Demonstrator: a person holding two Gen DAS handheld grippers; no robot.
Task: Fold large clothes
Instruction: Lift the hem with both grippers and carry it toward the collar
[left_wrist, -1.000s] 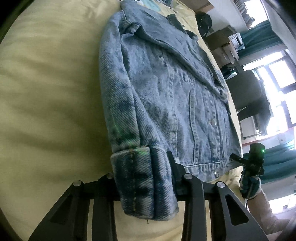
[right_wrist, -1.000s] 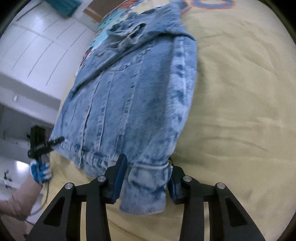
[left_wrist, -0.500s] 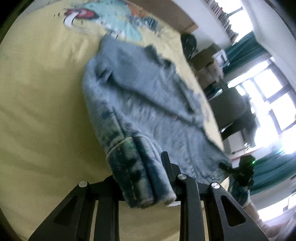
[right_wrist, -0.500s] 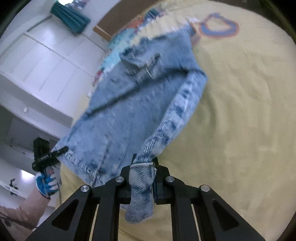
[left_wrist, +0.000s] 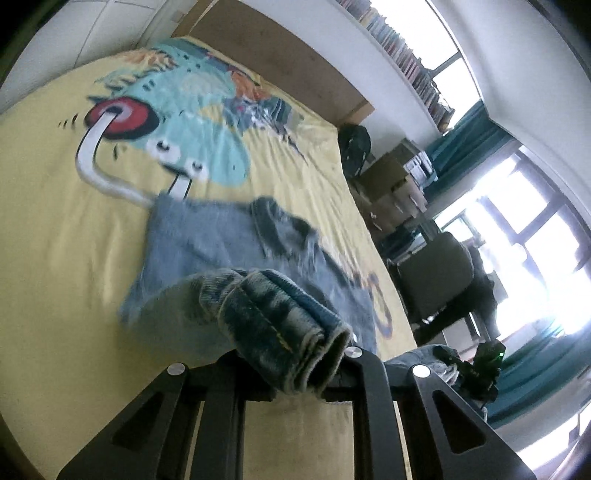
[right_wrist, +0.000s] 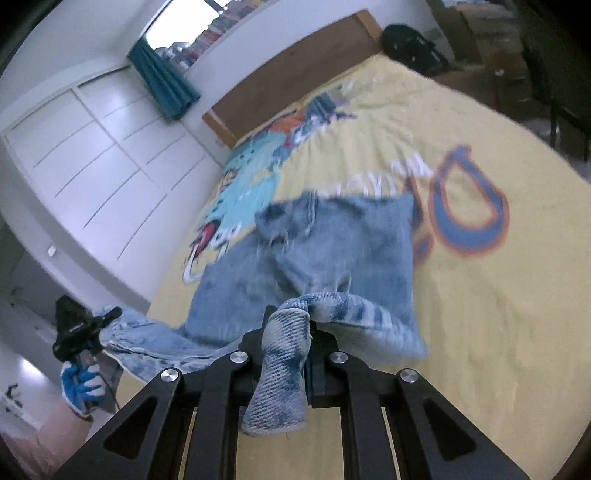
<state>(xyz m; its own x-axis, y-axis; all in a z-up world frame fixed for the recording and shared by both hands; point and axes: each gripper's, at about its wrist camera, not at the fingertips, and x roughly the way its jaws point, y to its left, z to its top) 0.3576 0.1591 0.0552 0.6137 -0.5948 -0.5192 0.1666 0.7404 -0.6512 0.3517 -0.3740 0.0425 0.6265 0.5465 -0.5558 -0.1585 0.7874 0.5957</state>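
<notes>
A light blue denim jacket (left_wrist: 207, 243) lies on the yellow printed bedsheet (left_wrist: 48, 221), its collar end far from me. My left gripper (left_wrist: 295, 369) is shut on a folded sleeve cuff (left_wrist: 280, 332) and holds it lifted above the bed. In the right wrist view the jacket (right_wrist: 332, 251) shows the same way. My right gripper (right_wrist: 286, 332) is shut on the other sleeve cuff (right_wrist: 280, 369), also lifted. The hem edge hangs between the two grippers. The left gripper also shows in the right wrist view (right_wrist: 77, 328), held by a blue-gloved hand.
A wooden headboard (right_wrist: 295, 70) stands at the far end of the bed. White wardrobe doors (right_wrist: 92, 147) line one side. Cardboard boxes (left_wrist: 391, 181), a dark chair (left_wrist: 436, 273) and a black bag (left_wrist: 354, 144) stand beside the bed by the bright window.
Both grippers closed on the sleeve cuffs and lifted them up off the bed, pulling the hem end of the jacket up. The cameras now tilt up toward the headboard.
</notes>
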